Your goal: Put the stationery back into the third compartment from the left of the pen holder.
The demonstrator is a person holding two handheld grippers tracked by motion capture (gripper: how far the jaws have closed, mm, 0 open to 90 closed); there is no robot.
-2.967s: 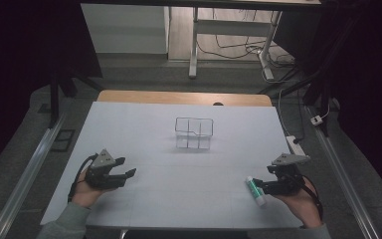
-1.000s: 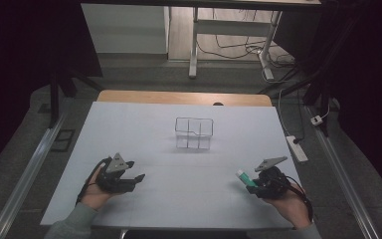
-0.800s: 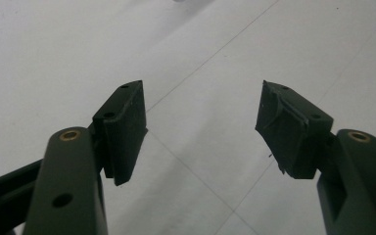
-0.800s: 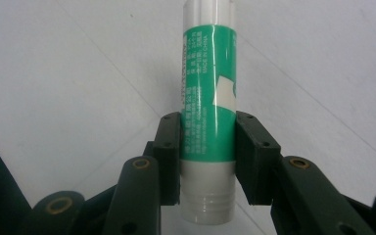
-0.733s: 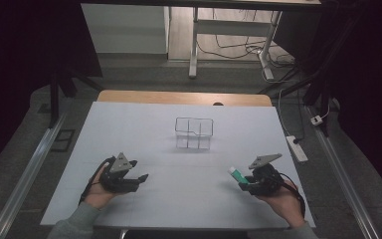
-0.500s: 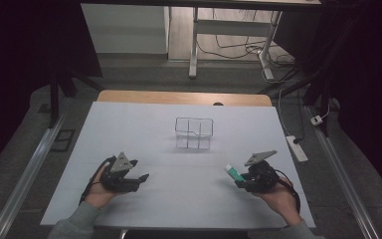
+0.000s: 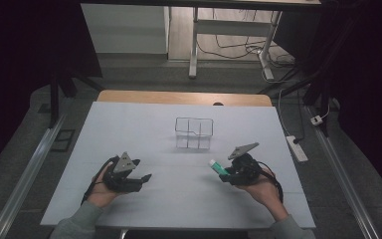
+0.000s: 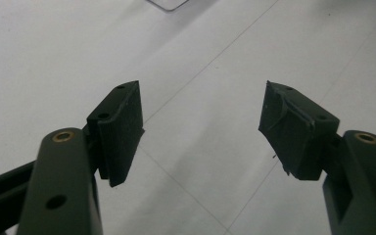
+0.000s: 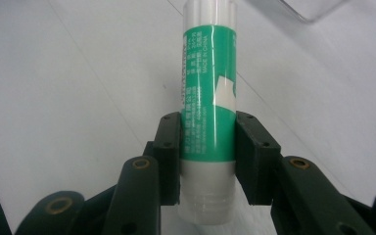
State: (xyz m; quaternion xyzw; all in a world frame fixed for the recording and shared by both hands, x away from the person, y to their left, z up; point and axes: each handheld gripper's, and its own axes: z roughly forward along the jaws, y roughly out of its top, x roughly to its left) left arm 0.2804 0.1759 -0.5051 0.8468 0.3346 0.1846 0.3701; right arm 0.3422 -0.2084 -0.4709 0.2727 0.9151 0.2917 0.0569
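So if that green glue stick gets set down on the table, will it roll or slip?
The glue stick is a smooth round tube, so on its side it would probably roll. It looks rigid and likely light. The right gripper clamps it crosswise; its glossy label might slide.

Green-and-white glue stick (image 9: 209, 107), clamped between the right tongs (image 9: 208, 161), above the table.

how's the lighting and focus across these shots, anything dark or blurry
High view: the white table is evenly lit, the room around it nearly black, and the clear box is faint. Left gripper view: the open left gripper is sharp, with soft shadows beneath. Right gripper view: the right gripper clamps the green tube; its large print is readable, the top washed out.
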